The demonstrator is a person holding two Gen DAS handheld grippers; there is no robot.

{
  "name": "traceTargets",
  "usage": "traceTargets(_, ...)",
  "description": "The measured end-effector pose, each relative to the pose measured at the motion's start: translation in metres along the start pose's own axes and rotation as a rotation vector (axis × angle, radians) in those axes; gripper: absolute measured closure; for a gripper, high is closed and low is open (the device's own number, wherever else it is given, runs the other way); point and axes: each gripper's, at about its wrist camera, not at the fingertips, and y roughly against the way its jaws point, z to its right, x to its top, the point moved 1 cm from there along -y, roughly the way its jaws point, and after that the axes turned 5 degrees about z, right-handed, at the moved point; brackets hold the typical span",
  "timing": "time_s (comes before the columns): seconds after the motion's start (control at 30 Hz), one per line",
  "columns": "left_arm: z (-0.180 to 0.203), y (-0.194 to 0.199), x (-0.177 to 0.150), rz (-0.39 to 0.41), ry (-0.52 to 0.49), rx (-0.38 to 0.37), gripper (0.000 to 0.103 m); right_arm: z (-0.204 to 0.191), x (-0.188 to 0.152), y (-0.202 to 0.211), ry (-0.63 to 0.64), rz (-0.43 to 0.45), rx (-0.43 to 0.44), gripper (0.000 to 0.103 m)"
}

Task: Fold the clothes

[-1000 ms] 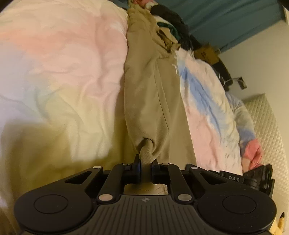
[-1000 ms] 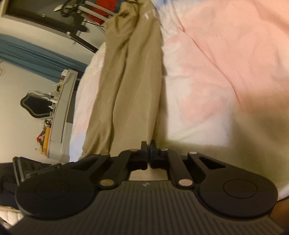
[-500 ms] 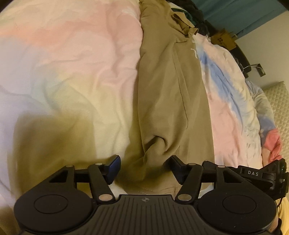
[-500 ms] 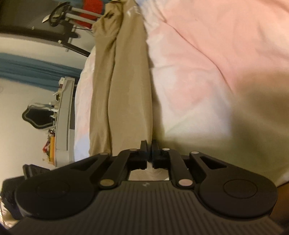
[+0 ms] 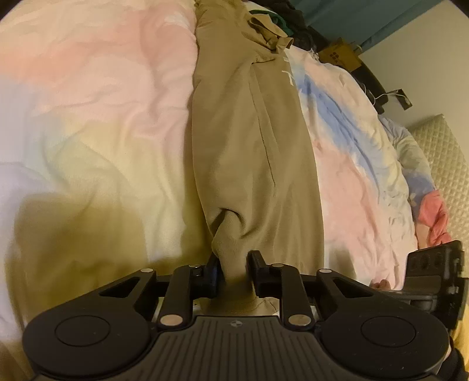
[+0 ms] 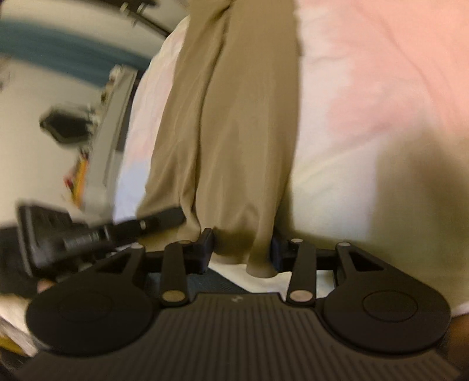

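Note:
Tan sweatpants (image 5: 249, 140) lie stretched out lengthwise on a pastel tie-dye duvet (image 5: 96, 111). My left gripper (image 5: 233, 271) is shut on a bunched fold of the pants' near end. In the right wrist view the same pants (image 6: 231, 117) run away from me. My right gripper (image 6: 241, 252) is open, its jaws standing either side of the pants' hem. The left gripper (image 6: 88, 231) shows at the lower left of the right wrist view, blurred.
Dark clothes (image 5: 290, 23) are piled at the far end of the bed, before a teal curtain (image 5: 366, 17). A quilted headboard (image 5: 439, 152) and a pink garment (image 5: 433, 217) are at right. A grey shelf unit (image 6: 111, 123) stands beside the bed.
My left gripper opened half a second ago and has shut again on the pants' fold. My right gripper was shut and has now opened over the hem; its view is blurred with motion.

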Motion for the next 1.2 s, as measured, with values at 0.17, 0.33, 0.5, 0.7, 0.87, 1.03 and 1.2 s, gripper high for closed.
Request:
traceTargets(0.17, 0.004, 0.009, -0.002, 0.042, -0.007, -0.017, 0.089, -0.006, 0.002, 0.010, 0.015, 0.036, -0.004, 0.087)
traceTargets(0.33, 0.015, 0.039, 0.003, 0.162, 0.050, -0.105, 0.093, -0.010, 0.011, 0.050, -0.033, 0.156, 0.086, 0.088)
traceTargets(0.5, 0.051, 0.075, 0.007, 0.287, 0.029, -0.112, 0.094, -0.031, 0.026, 0.095, 0.011, 0.254, 0.118, 0.088)
traceTargets(0.7, 0.096, 0.110, -0.005, 0.383, -0.024, -0.092, 0.095, -0.057, 0.034, 0.135, 0.088, 0.324, 0.107, 0.088)
traceTargets(0.87, 0.118, 0.135, -0.025, 0.411, -0.062, -0.098, 0.095, -0.067, 0.021, 0.159, 0.156, 0.328, 0.103, 0.089)
traceTargets(1.03, 0.126, 0.160, -0.056, 0.412, -0.091, -0.102, 0.095, -0.072, -0.006, 0.174, 0.190, 0.310, 0.115, 0.089)
traceTargets(1.2, 0.125, 0.164, -0.065, 0.399, -0.080, -0.098, 0.095, -0.072, -0.026, 0.184, 0.195, 0.301, 0.133, 0.088)
